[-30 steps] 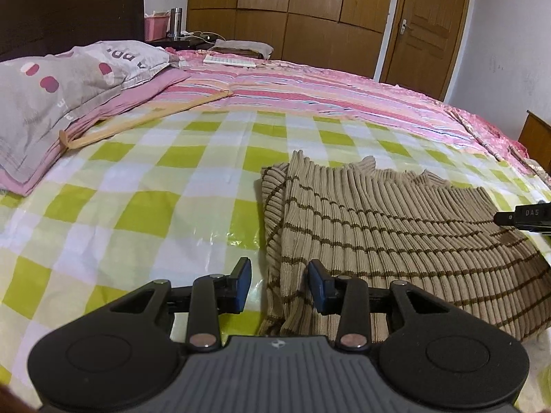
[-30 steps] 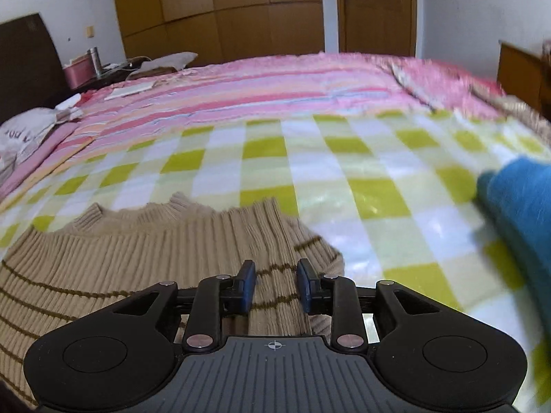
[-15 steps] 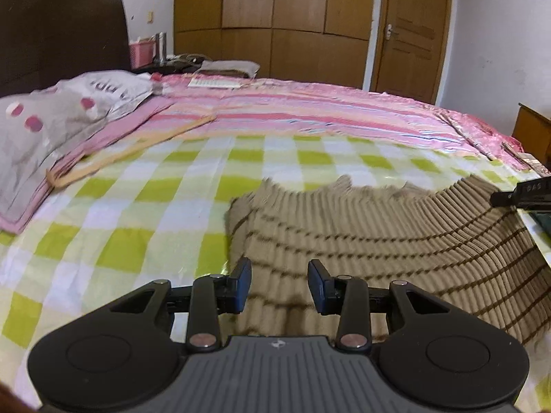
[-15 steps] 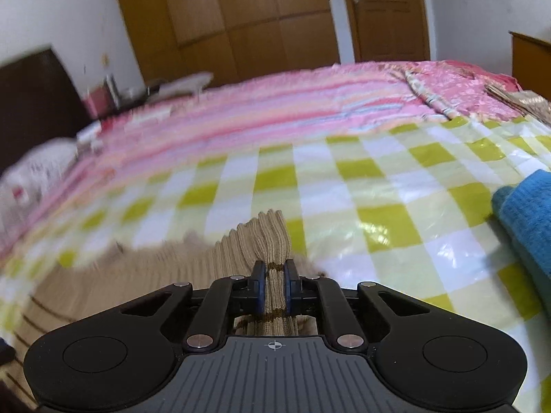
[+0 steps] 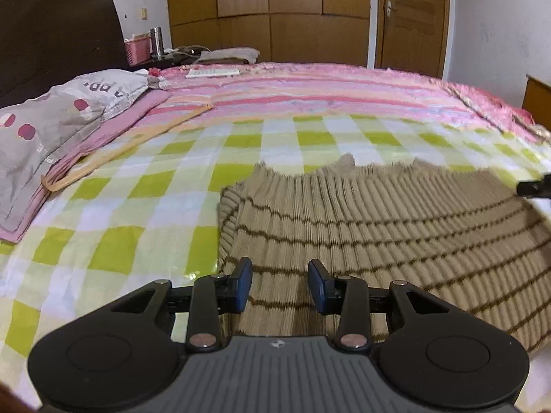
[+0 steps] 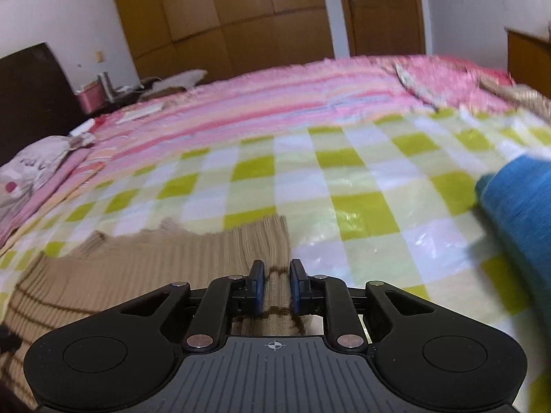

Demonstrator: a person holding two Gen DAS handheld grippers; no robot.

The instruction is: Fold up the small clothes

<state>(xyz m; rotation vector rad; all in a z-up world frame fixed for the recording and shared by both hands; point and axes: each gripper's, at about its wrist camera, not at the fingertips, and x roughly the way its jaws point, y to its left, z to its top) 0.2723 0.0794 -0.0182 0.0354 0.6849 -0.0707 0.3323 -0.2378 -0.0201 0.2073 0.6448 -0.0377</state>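
Right claw (image 6: 276,287) pinching the right edge of the striped ribbed sweater (image 5: 378,241), knit bunched between nearly closed pads. Left claw (image 5: 279,285) spread wide over the sweater's left edge, nothing gripped. Sweater lying on the checked sheet (image 5: 137,206), left of the blue garment (image 6: 516,213) and right of the pillow (image 5: 44,130). Likely mid-fold, one side raised. Next: closing the left claw on its edge, then carrying both across evenly.

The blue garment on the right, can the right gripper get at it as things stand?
Probably not yet. The right gripper is shut on the striped sweater, so it would have to let go first. Otherwise only bare checked sheet lies between it and the blue garment.
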